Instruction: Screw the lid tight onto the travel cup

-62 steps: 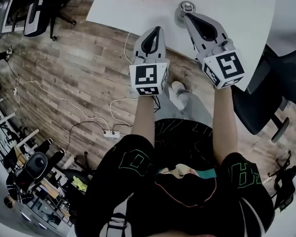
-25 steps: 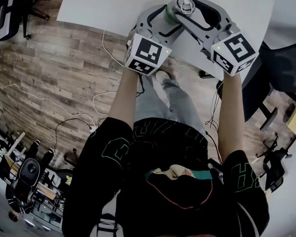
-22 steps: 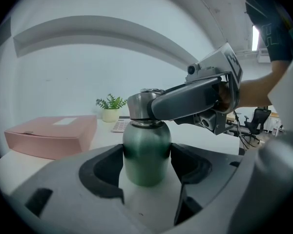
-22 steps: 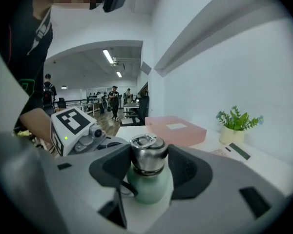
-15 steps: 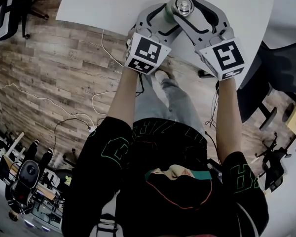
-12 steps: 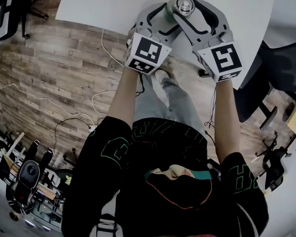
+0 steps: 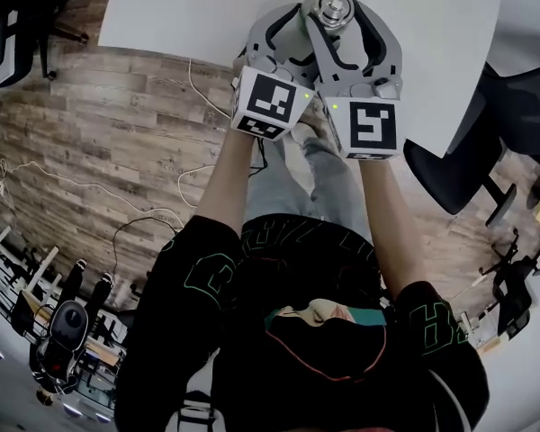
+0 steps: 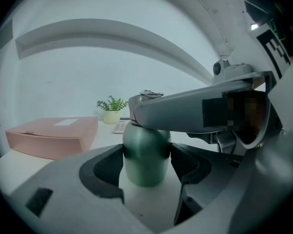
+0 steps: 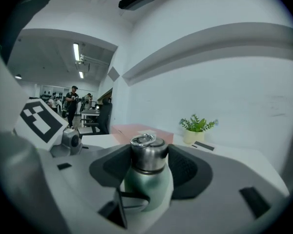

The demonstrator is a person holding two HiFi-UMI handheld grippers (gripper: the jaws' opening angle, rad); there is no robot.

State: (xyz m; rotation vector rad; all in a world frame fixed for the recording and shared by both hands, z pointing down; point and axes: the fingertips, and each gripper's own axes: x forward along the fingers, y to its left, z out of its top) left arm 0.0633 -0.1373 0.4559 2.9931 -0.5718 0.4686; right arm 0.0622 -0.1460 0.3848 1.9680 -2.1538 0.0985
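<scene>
The travel cup stands on the white table (image 7: 189, 12). It has a green body (image 8: 145, 172) and a steel lid (image 9: 147, 155) with a ring on top. In the head view, I see the lid (image 7: 333, 10) from above, with both grippers reaching in around it. My left gripper (image 8: 146, 152) is shut on the green body, a pad pressing on each side. My right gripper (image 9: 147, 161) is shut on the steel lid, higher up. One of its jaws crosses above the left gripper's jaws and hides the lid's lower part in the left gripper view.
A pink box (image 8: 53, 135), a small potted plant (image 8: 111, 108) and a flat keypad (image 8: 119, 126) lie farther back on the table. An office chair (image 7: 513, 106) stands to the right of the table. Cables run over the wooden floor (image 7: 117, 151). People stand far off (image 9: 73, 104).
Both grippers have come up to the cup and closed on it. Over the last second the right gripper swung round the lid, its marker cube moving in next to the left one.
</scene>
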